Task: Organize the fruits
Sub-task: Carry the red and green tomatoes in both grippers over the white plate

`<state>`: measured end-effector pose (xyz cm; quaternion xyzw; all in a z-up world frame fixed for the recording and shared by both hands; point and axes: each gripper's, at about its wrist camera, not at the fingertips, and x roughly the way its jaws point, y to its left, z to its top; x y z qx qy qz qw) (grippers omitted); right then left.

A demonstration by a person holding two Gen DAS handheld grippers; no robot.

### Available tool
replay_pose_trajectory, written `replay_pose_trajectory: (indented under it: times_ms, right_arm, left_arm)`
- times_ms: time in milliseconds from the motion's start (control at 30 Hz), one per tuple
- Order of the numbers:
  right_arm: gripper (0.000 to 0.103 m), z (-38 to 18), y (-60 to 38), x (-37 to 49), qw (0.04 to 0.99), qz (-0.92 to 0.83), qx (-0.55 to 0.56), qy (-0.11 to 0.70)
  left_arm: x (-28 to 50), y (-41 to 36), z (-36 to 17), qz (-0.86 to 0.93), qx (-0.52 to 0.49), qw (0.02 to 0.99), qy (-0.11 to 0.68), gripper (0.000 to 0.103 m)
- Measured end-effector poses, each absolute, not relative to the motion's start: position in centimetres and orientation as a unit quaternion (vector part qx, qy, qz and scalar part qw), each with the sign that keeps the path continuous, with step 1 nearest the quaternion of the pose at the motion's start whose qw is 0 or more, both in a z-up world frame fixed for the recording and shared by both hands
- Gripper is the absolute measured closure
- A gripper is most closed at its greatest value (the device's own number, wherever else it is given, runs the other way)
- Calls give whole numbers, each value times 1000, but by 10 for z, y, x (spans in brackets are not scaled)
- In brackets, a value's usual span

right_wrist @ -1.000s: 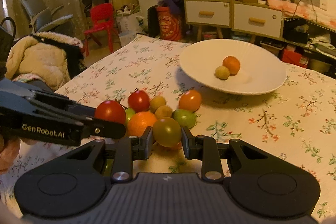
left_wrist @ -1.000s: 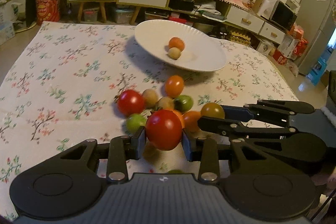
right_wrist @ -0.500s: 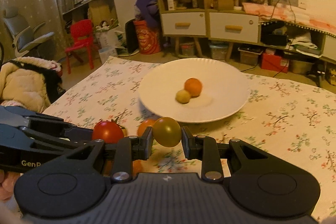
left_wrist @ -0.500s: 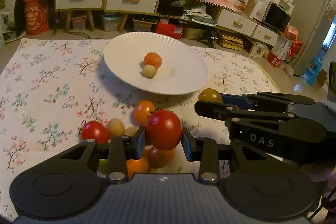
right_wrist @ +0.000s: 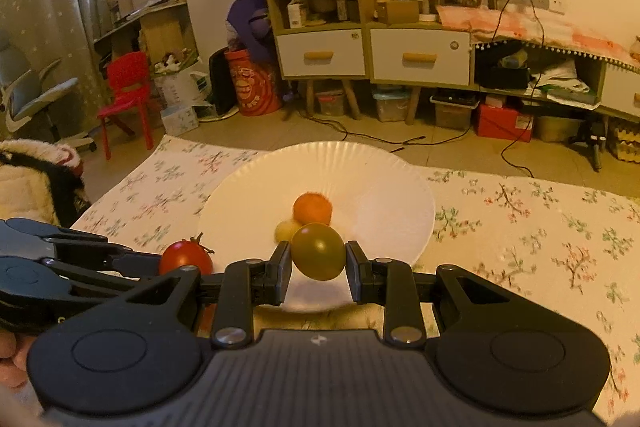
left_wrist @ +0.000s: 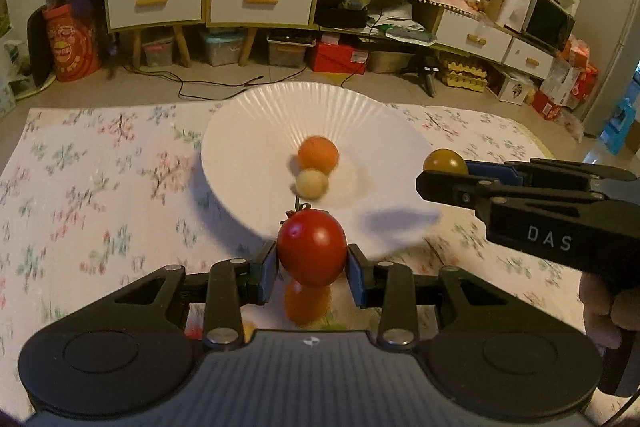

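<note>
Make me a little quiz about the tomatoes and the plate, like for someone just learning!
1. True or false: the left gripper holds a red tomato.
2. How many fruits lie on the white plate?
3. What colour is the tomato in the right gripper: A red, B olive-brown, C purple?

Key: 1 true. 2 two, an orange one and a pale yellow one. 3 B.
</note>
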<state>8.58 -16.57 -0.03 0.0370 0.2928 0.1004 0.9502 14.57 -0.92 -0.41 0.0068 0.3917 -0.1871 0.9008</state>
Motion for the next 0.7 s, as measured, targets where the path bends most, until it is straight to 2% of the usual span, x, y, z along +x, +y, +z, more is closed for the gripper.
replay_pose_trajectory:
  times_ms: [700]
  right_arm:
    - [77, -16, -170, 118, 943, 71, 13, 325]
  left_arm:
    - [194, -29, -19, -198, 49, 893, 400, 75]
